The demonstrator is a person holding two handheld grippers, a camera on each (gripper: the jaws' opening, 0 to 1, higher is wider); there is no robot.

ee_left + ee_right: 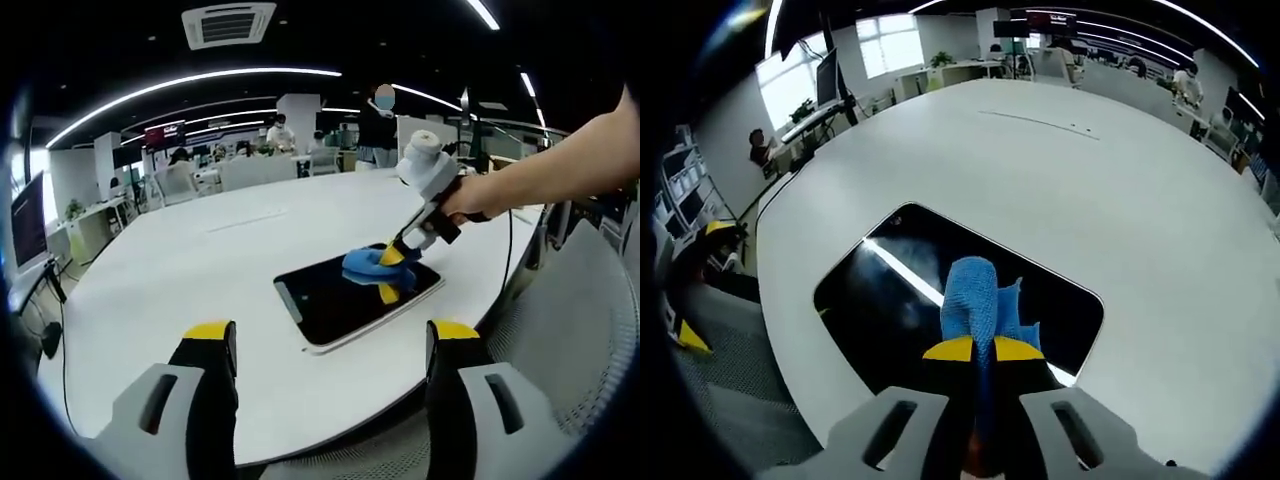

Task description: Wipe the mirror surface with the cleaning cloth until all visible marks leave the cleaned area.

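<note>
A dark rectangular mirror [340, 302] [890, 300] lies flat on the white table [200, 270] [1060, 180]. My right gripper [983, 348] [395, 256] is shut on a blue cleaning cloth [975, 295] [368, 265] and presses it against the mirror's far right part. A person's hand holds that gripper, reaching in from the right of the left gripper view. My left gripper [332, 332] stands open over the table's near edge, short of the mirror, with nothing between its yellow-tipped fingers [210, 332]. A light streak reflects on the glass in the right gripper view.
The large white table extends far beyond the mirror. A grey mesh chair [570, 340] stands at the table's right side. Desks, monitors and people [378, 120] fill the office behind. A cable [510, 250] hangs by the hand.
</note>
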